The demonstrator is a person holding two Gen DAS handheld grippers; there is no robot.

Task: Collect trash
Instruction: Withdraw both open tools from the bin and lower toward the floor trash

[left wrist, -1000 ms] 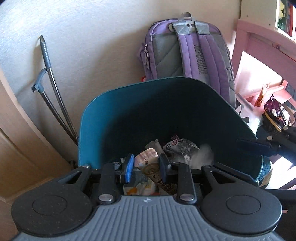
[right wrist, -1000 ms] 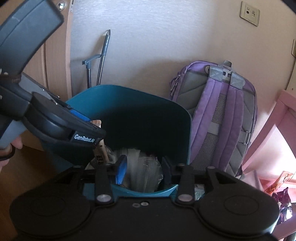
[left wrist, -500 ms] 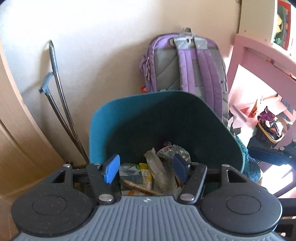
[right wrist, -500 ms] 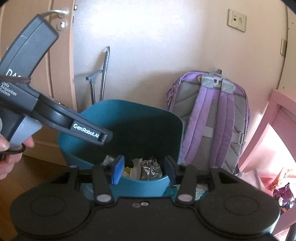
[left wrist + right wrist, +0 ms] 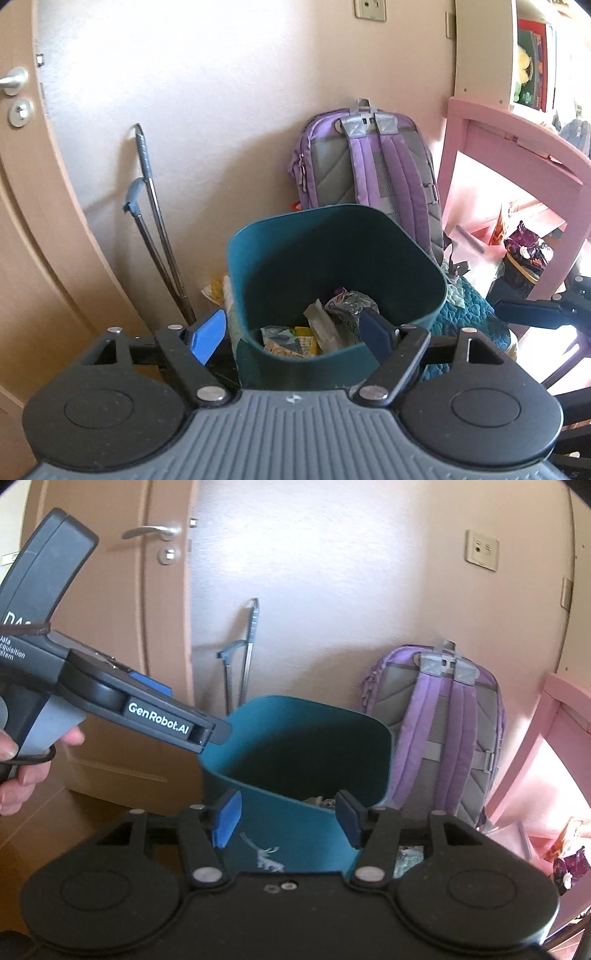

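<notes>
Black fingers (image 5: 207,336), blue pads, "GenRobot.AI" lettering

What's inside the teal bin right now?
The teal bin holds crumpled wrappers and snack packets. Anything beneath them is covered; its near wall hides the rest.

Both your grippers are spread wide and hold nothing.

Your left gripper (image 5: 291,334) points forward and a little down, its blue pads (image 5: 207,335) far apart. Your right gripper (image 5: 286,821) sits just as wide. In the right wrist view your left hand (image 5: 22,771) wraps the left gripper's grey handle, fingers curled around the trigger.
</notes>
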